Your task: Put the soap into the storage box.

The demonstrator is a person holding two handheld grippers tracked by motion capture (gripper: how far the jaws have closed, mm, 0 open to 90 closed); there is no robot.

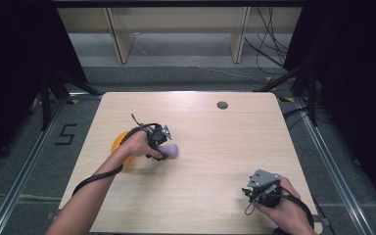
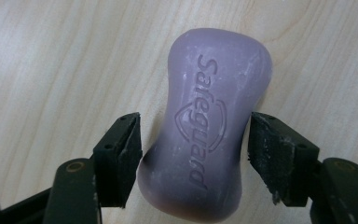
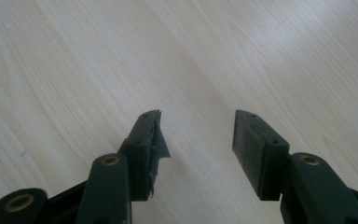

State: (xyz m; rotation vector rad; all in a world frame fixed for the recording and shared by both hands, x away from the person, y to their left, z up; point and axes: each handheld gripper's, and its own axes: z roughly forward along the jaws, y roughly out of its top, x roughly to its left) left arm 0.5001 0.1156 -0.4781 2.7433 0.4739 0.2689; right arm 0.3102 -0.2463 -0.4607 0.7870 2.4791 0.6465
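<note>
1. High view: wooden table [image 1: 200, 196], mostly bare; grommet [image 1: 222, 105] near far edge. Ample room centre and right for moving.
2. Yellow bowl-like item [image 1: 120, 144] sits behind left hand, partly hidden; close enough to get bumped on a pull-back.
3. Purple Safeguard soap bar [image 2: 209, 130] lies flat on table, left of centre, well in from all edges.
4. Left gripper [image 2: 193, 154]: jaws spread, straddling the bar at its waist. Slim gaps each side; not clamped.
5. Right gripper [image 3: 198, 140]: jaws apart, nothing between, over bare wood near front-right corner.
6. Risk, judged: bar is rounded and slick; an off-centre squeeze could pop it out fwd.
</note>
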